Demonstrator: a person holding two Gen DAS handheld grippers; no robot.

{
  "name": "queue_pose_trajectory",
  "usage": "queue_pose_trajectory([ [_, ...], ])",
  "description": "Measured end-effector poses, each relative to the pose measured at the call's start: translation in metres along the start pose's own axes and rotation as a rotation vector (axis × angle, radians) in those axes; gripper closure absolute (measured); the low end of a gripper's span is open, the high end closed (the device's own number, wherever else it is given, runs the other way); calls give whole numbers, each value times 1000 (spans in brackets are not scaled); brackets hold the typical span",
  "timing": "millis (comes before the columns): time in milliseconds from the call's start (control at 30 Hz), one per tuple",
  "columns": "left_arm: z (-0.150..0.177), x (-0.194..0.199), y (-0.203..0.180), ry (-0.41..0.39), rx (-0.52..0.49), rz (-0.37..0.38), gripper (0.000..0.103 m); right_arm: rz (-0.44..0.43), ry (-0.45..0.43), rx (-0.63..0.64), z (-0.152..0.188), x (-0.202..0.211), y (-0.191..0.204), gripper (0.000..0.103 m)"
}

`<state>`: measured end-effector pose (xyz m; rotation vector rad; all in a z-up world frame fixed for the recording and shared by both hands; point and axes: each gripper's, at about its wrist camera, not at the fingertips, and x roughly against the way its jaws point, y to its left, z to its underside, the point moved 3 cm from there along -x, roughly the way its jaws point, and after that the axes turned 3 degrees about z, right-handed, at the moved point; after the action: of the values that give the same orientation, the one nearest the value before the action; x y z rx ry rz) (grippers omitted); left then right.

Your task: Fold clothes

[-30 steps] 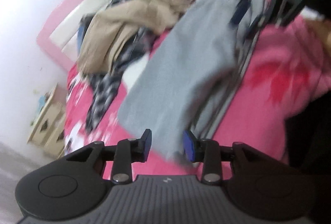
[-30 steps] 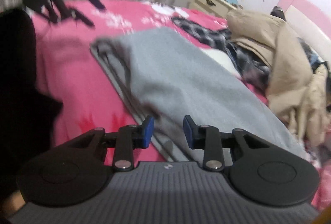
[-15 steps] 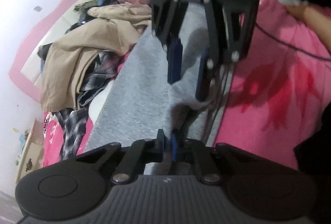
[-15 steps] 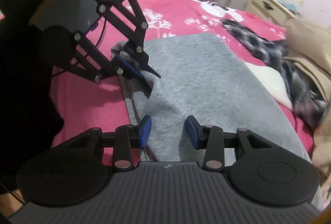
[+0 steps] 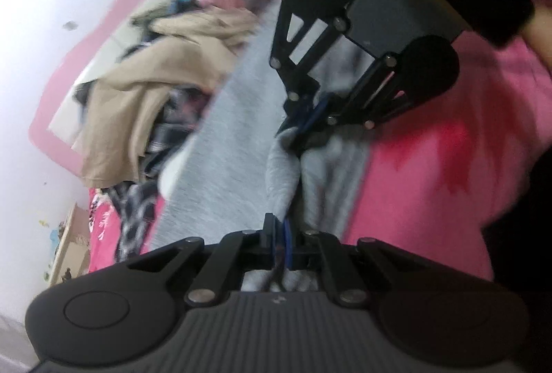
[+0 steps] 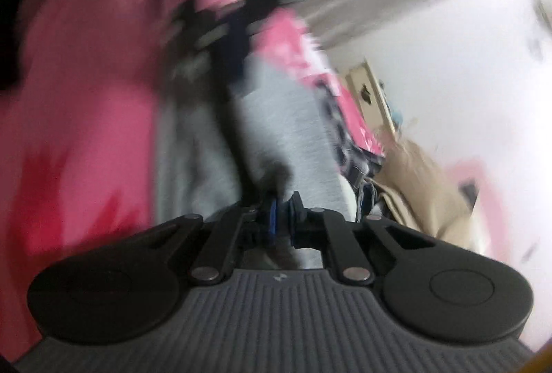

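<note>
Half a second ago only the left gripper (image 5: 280, 243) pinched the grey garment (image 5: 227, 145); now the right gripper (image 6: 281, 223) has clamped its edge too, lifting it mid-frame off the pink bed (image 5: 431, 166), ready for folding.

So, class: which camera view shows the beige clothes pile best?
The left wrist view: the beige clothes pile lies in full sight by the grey garment. The right wrist view shows only a blurred edge of it.
</note>
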<state>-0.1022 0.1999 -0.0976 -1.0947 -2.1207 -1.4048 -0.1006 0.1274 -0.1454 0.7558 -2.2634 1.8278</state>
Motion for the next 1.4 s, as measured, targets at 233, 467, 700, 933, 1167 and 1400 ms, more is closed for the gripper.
queue_pose_trajectory([
  [233,-4,33,26,24,145,13,86,25,-8,97,3,10,24,96],
  [467,-23,13,84,-56,660,65,82,41,-14,144,5,14,30,95],
  [700,-23,-37,48,55,626,112,84,-78,127,-286,22,56,-27,94],
  [933,-8,-41,59,16,736,176,74,-128,154,-1117,55,74,-110,62],
  [1167,2,-41,64,-4,808,215,72,-198,194,-1239,65,7,-102,94],
  [1400,11,-43,69,-18,857,255,69,6,459,-1413,172,28,-118,103],
])
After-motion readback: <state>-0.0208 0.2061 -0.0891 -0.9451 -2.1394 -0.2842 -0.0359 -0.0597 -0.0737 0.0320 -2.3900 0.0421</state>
